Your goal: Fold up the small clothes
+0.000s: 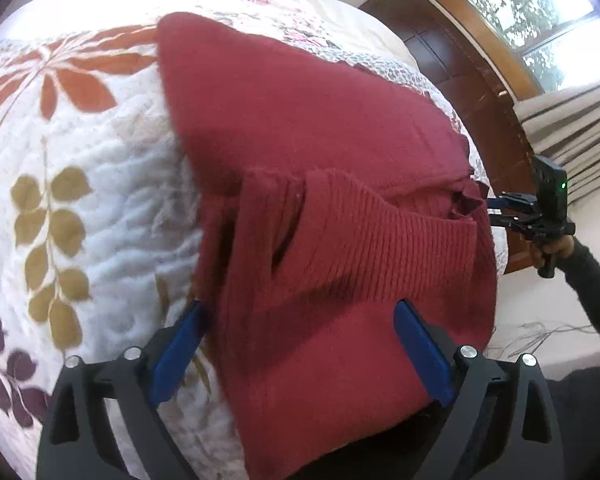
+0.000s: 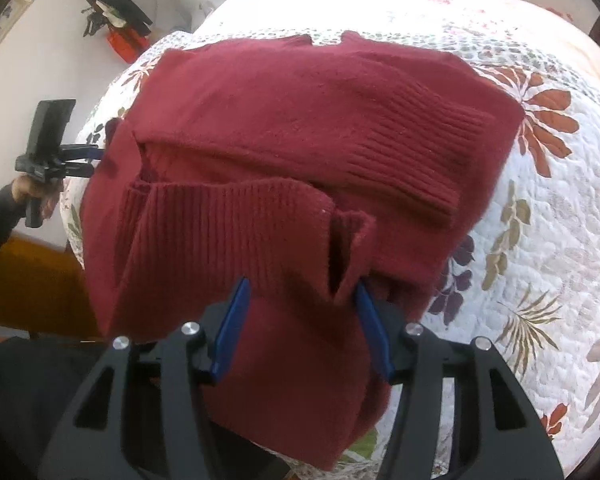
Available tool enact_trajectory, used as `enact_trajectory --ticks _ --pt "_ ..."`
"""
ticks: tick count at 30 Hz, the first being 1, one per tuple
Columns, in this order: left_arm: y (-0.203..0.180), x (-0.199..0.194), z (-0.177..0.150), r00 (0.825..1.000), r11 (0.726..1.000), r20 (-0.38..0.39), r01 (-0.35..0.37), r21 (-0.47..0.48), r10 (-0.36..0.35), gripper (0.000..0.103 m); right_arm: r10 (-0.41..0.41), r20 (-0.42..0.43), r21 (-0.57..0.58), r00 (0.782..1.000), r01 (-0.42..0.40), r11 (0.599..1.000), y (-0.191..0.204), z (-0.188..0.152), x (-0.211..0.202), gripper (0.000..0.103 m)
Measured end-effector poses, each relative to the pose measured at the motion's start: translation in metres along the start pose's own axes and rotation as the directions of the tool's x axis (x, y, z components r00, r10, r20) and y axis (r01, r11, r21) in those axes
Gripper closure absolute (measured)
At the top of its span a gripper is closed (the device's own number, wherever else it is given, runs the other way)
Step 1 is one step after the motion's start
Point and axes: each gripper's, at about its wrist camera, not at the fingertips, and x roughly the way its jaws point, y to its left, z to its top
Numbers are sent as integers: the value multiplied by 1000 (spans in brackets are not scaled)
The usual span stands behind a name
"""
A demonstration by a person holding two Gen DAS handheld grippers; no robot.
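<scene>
We're standing in a home bedroom. A floral quilt [image 1: 80, 128] is covering the bed, with curtains [image 1: 572, 136] hanging beside a wood-framed window [image 1: 540, 20].

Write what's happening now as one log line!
step: folding | item: red sweater on quilted bed | left gripper: open, astride hem | right gripper: open, astride hem

Red sweater [image 2: 300, 128] folded on floral quilt [image 2: 540, 240], right tongs [image 2: 302, 292] spread around its ribbed hem, left tongs [image 2: 94, 162] at far edge.
</scene>
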Motion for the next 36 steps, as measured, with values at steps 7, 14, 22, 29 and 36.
enact_trajectory --ticks 7,14,22,29,36 --pt "-3 4 11 999 998 -43 32 51 -30 31 36 4 30 999 -36 999 -8 1 -6 66" --pt "-14 3 18 996 991 -87 -6 133 18 45 18 -6 18 1000 -18 1000 -7 5 -2 69" --pt "-28 -18 22 997 979 0 -78 190 80 25 18 3 42 1000 -18 999 -12 -1 -6 66" --pt "-23 -3 32 995 982 -18 -89 166 93 28 25 9 49 1000 -25 998 -10 0 -6 65" --pt "-37 8 31 995 969 -84 -34 244 56 60 22 16 67 1000 -23 997 -15 1 -5 61"
